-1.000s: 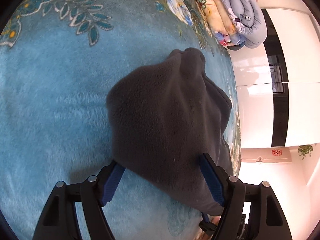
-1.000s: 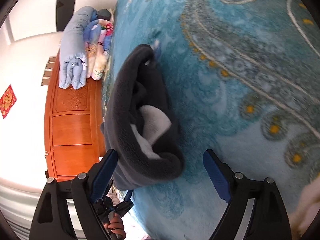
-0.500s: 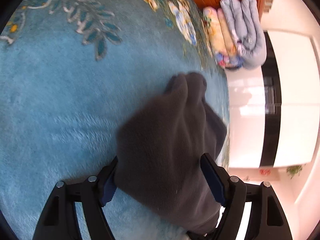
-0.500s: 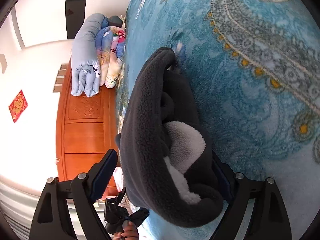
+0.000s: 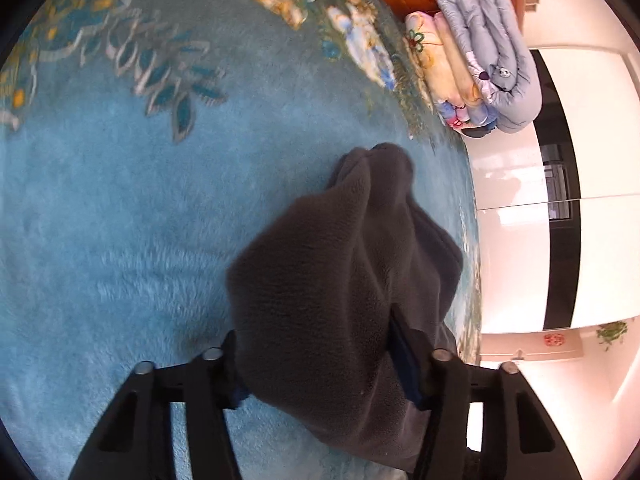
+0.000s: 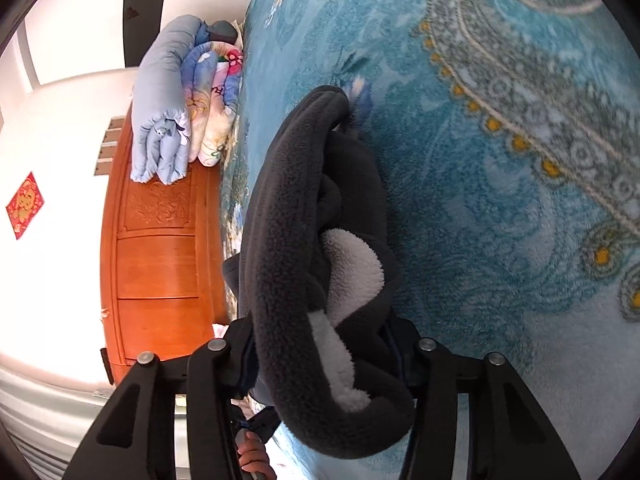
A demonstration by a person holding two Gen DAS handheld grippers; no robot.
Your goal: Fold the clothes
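On blue blanket point(image 5: 120, 220), tool-clamped fleece point(image 5: 340, 280)

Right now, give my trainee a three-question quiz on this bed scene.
1. True or false: the left tool has closed on the dark grey fleece garment.
2. What colour is the lining showing inside the garment in the right wrist view? A) white B) red C) yellow
3. What lies stacked at the far end of the blue blanket, by the wooden headboard?

Key: 1 true; 2 A; 3 folded quilts.
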